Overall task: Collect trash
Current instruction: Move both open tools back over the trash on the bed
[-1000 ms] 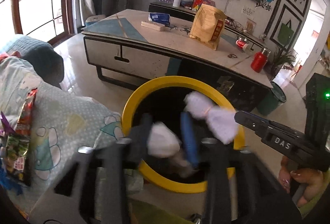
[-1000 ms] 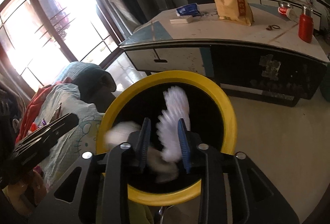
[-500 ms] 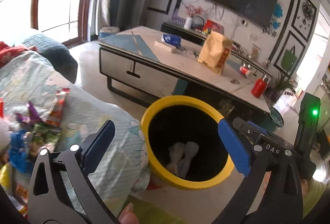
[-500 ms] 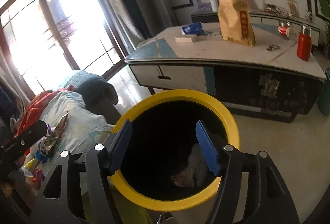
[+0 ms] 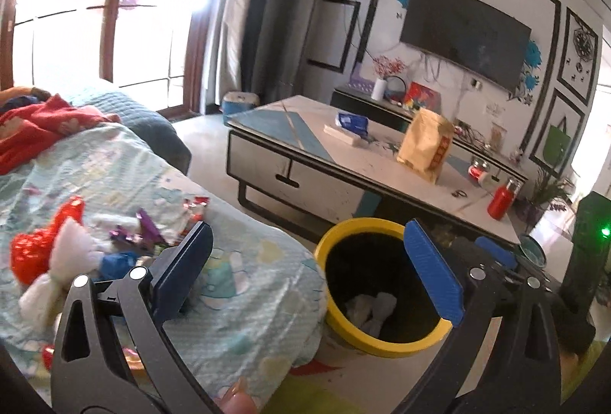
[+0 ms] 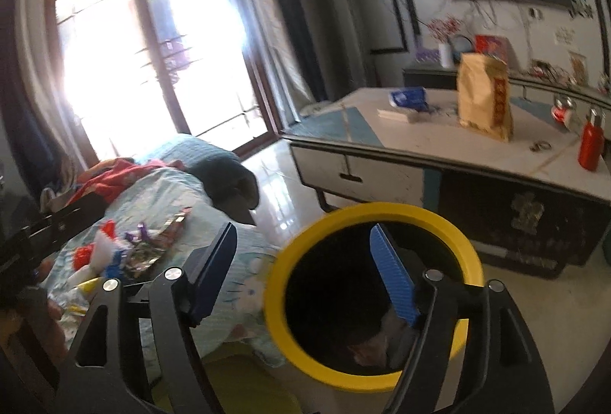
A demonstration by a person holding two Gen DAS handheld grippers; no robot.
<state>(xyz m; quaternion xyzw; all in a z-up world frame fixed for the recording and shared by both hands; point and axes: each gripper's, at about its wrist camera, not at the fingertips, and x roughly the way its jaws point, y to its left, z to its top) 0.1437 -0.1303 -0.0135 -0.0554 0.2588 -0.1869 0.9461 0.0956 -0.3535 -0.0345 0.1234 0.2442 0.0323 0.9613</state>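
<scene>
1. Indoors, the left gripper (image 5: 305, 261) hangs with its jaws spread wide and nothing between them; the yellow-rimmed bin (image 5: 336, 314) sits on the floor at 5 o'clock in the left wrist view.
2. White crumpled tissues (image 5: 372, 307) lie at the bottom of the bin, partly hidden by its dark wall.
3. Likewise the right gripper (image 6: 305, 273) is wide open and empty, its right finger (image 6: 393, 280) overlapping the bin mouth.
4. Bin contents in the right wrist view are dim and blurred; they cannot be made out.
5. Loose trash (image 5: 76, 253), red, white and purple wrappers, lies on the pale blue quilt (image 5: 248, 284) at 9 o'clock, smeared by motion and cut off by the left finger.
6. A coffee table (image 5: 305, 154) at 2 o'clock carries a tan paper bag (image 5: 425, 147) and a red bottle (image 5: 500, 202).
</scene>
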